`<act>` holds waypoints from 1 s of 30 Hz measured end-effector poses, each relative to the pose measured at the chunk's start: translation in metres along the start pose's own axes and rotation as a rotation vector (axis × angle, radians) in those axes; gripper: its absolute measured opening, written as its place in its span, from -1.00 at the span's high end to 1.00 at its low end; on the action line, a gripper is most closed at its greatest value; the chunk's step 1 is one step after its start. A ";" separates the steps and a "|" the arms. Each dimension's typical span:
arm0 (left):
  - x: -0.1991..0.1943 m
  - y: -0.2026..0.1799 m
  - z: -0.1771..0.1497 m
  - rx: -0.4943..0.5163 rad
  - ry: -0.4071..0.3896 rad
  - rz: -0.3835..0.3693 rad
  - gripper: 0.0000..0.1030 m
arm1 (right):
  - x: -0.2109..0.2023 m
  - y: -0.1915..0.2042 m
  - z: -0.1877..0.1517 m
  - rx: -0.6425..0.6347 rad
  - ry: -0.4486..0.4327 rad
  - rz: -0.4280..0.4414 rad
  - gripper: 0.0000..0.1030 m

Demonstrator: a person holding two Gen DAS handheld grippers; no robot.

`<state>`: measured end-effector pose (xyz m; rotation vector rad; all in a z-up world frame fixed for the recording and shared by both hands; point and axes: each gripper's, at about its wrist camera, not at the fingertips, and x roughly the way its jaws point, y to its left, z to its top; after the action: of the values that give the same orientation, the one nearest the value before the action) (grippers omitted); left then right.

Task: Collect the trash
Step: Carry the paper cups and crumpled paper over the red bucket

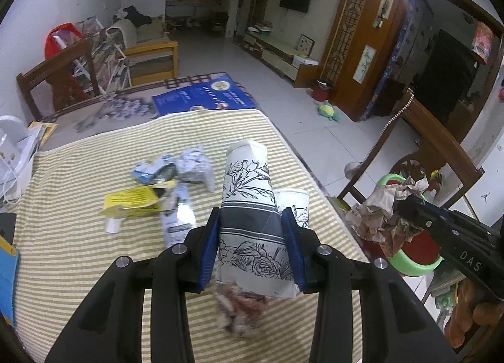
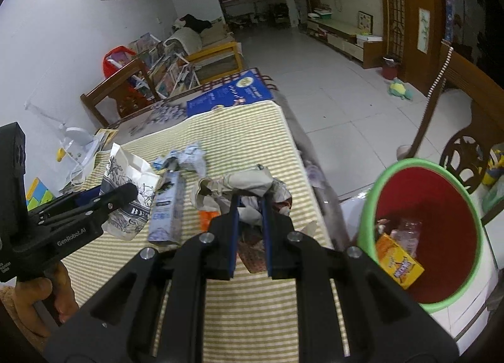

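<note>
the left gripper (image 1: 252, 237) is showing matte black linkage arms with long slots, four round silver screw heads (image 1: 123, 261) shining across the top, and blue pads lining the inner faces of its fingers (image 1: 209, 249). the right gripper (image 2: 250, 227) is wearing the same look: black body, blue-lined fingers (image 2: 233, 237), silver screws. white lettering is reading "genrobot.ai" on the left one's side (image 2: 71, 238), and "das" is showing on the right one (image 1: 469, 260).

Paper bag (image 1: 252, 211) lower end blurred, hidden behind left gripper (image 1: 253, 248) fingers. Bin (image 2: 371, 205) cut off in left view, rim part-hidden by crumpled paper (image 2: 249, 186). Bin contents indistinct.
</note>
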<state>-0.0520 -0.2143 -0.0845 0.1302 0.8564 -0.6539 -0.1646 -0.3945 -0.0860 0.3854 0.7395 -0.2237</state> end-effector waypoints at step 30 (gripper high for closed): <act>0.064 -0.179 0.035 0.144 0.034 -0.112 0.29 | -0.036 -0.176 0.022 0.145 -0.064 -0.101 0.73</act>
<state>-0.1031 -0.4011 -0.0825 0.2245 0.8537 -0.8204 -0.2353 -0.5608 -0.0928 0.4766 0.6826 -0.3842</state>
